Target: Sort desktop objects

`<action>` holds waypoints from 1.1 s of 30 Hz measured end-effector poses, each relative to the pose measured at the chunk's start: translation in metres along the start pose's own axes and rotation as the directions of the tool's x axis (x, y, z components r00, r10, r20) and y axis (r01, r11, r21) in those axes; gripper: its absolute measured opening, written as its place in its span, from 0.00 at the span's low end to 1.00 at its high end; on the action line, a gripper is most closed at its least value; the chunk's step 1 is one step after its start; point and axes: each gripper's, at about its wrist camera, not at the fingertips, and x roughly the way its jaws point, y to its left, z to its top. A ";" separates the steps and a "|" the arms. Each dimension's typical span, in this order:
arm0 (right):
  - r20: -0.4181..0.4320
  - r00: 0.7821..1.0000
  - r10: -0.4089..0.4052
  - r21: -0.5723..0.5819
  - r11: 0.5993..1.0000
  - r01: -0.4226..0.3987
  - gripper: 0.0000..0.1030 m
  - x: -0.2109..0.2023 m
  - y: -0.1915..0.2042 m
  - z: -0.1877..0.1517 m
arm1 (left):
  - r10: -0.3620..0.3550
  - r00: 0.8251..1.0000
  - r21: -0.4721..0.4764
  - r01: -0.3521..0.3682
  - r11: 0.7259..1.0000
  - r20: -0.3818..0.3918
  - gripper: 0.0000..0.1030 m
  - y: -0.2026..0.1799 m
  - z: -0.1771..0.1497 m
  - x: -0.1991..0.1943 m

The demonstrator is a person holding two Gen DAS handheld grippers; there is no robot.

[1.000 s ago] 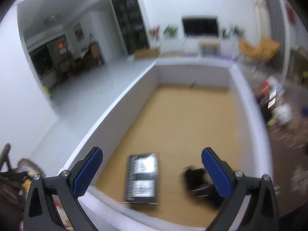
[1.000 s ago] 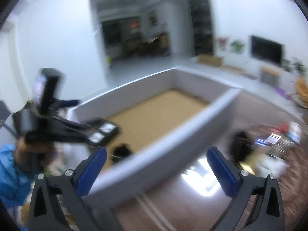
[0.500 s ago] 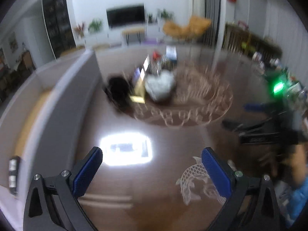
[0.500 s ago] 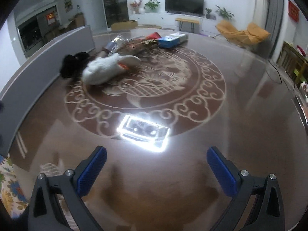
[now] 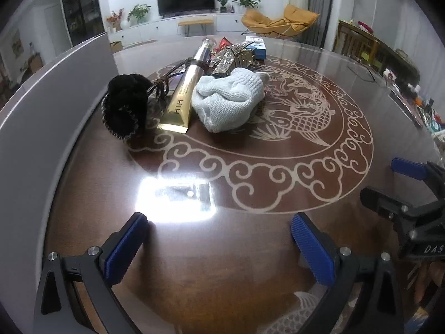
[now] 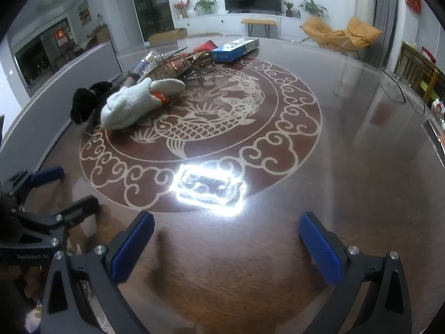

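A pile of objects lies at the far left of the round brown table [image 5: 222, 250]: a black furry hair tie [image 5: 125, 108], a gold tube [image 5: 185, 94], a white knitted glove [image 5: 228, 100], a sparkly clip [image 5: 225, 59] and a blue box [image 5: 257, 46]. From the right wrist view I see the glove [image 6: 133, 104], the black hair tie [image 6: 83, 101] and the blue box [image 6: 233, 50]. My left gripper [image 5: 219, 247] hangs open over the near table, well short of the pile. My right gripper [image 6: 226, 245] is open too, with nothing between its fingers.
A grey wall of a large bin [image 5: 41, 128] runs along the table's left side. A lamp glare [image 6: 210, 188] shines on the table top. Clutter sits at the table's far right edge [image 5: 422, 105]. Each gripper shows in the other's view, at the side.
Both grippers have swung away from the bin with the cork floor, rightward over the table, and now face the pile. Both stay open and hold nothing.
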 end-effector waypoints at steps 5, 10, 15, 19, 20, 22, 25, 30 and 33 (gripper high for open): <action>-0.017 0.999 -0.046 -0.035 0.998 0.046 1.00 0.001 0.007 -0.004 | -0.031 0.999 0.039 0.031 0.999 0.009 1.00 0.002 0.006 0.006; -0.018 0.999 -0.050 -0.037 0.998 0.049 1.00 0.000 0.007 -0.005 | -0.026 1.000 0.038 0.025 0.999 0.013 1.00 0.003 0.002 0.001; -0.019 0.999 -0.049 -0.038 0.998 0.049 1.00 -0.001 0.007 -0.005 | -0.067 0.998 0.098 0.067 0.993 -0.011 1.00 0.004 0.009 0.004; -0.021 0.999 -0.049 -0.038 0.998 0.048 1.00 -0.001 0.007 -0.005 | -0.060 0.998 0.086 0.063 0.994 -0.036 1.00 0.016 0.016 0.007; -0.021 0.999 -0.050 -0.037 0.998 0.049 1.00 -0.001 0.007 -0.006 | -0.066 0.998 0.096 0.068 0.993 -0.025 1.00 0.017 0.015 0.007; -0.028 0.998 -0.051 -0.036 0.998 0.050 1.00 -0.002 0.008 -0.006 | -0.075 0.997 0.098 0.074 0.992 0.003 1.00 0.018 0.011 0.005; -0.075 0.996 -0.055 -0.028 0.998 0.053 1.00 -0.001 0.008 -0.001 | -0.071 0.997 0.093 0.070 0.993 0.004 1.00 0.019 0.010 0.005; 0.009 0.992 0.128 0.058 0.990 -0.128 1.00 -0.003 0.017 0.034 | -0.054 0.999 0.070 0.053 0.996 0.009 1.00 0.022 0.008 0.004; 0.073 0.985 0.155 0.015 0.988 -0.156 1.00 -0.003 0.040 0.078 | -0.008 1.000 0.001 0.008 1.000 0.011 1.00 0.031 0.008 0.003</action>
